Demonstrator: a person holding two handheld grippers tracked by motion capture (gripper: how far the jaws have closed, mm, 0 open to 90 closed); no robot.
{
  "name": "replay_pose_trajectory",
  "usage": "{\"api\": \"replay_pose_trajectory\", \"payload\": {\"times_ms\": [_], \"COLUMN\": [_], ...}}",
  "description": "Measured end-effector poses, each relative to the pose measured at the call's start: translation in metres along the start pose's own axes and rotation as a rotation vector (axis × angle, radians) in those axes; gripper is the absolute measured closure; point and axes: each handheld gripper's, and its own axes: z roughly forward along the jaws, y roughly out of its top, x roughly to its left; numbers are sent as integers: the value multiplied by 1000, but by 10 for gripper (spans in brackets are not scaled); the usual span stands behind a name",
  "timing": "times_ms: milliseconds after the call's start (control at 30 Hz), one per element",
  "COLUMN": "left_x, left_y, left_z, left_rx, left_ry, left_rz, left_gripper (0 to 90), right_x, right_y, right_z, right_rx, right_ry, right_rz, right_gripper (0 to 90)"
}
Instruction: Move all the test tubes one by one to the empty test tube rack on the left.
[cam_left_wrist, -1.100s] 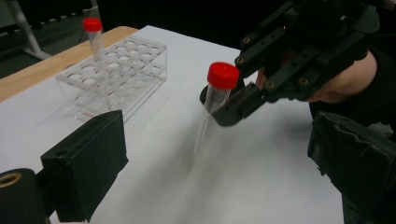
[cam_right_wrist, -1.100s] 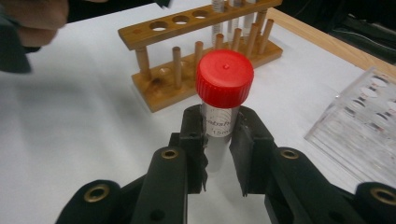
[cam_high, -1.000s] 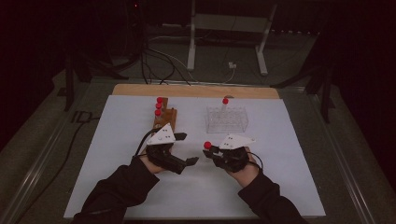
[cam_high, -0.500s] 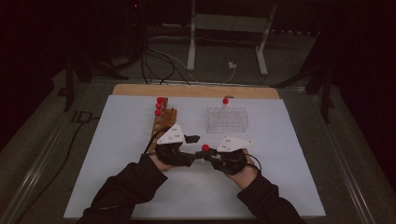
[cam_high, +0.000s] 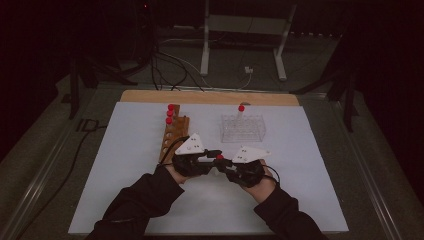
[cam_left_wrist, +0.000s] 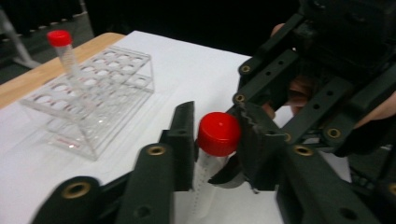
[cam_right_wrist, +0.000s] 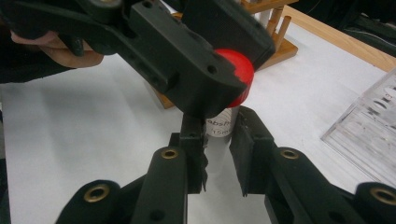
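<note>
A clear tube with a red cap (cam_high: 219, 157) is held upright between the two grippers over the white mat. My right gripper (cam_right_wrist: 219, 149) is shut on the tube's body (cam_right_wrist: 218, 130), just under the cap (cam_right_wrist: 242, 79). My left gripper (cam_left_wrist: 218, 140) reaches in from the left, and its jaws have just been closing; they now press on both sides of the red cap (cam_left_wrist: 218, 133). In the high view the left gripper (cam_high: 211, 161) and right gripper (cam_high: 226, 167) meet tip to tip in front of the racks.
A wooden rack (cam_high: 175, 137) with three red-capped tubes (cam_high: 170, 114) stands behind the left hand. A clear plastic rack (cam_high: 243, 128) holding one red-capped tube (cam_high: 241, 109) stands behind the right hand. A wooden strip (cam_high: 210, 96) borders the mat's far edge.
The left gripper swung right from in front of the wooden rack to meet the right gripper, and its jaws closed on the tube's red cap. The right hand stayed put.
</note>
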Motion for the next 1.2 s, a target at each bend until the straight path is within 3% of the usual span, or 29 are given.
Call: {"api": "replay_pose_trajectory", "payload": {"times_ms": [200,467,733,900,1200], "left_x": [2,2,10,16,29], "left_y": [1,4,11,15,23], "left_z": [0,-3,-15,-25,-43], "left_rx": [15,-1,-6,-23,-47], "left_ry": [0,9,50,79,133], "left_rz": [6,4,8,4,-6], "left_gripper": [715,721,721,722,722], "right_x": [-1,-3,-4,-6,-8], "right_y": [0,1,3,5,7], "right_z": [1,-1,-9,-13,-16], "right_rx": [3,-12,-44,-59,-82], "right_ry": [-1,15,12,4,-8], "right_rz": [6,23,19,29,66], "right_gripper": [748,723,574,405,182]}}
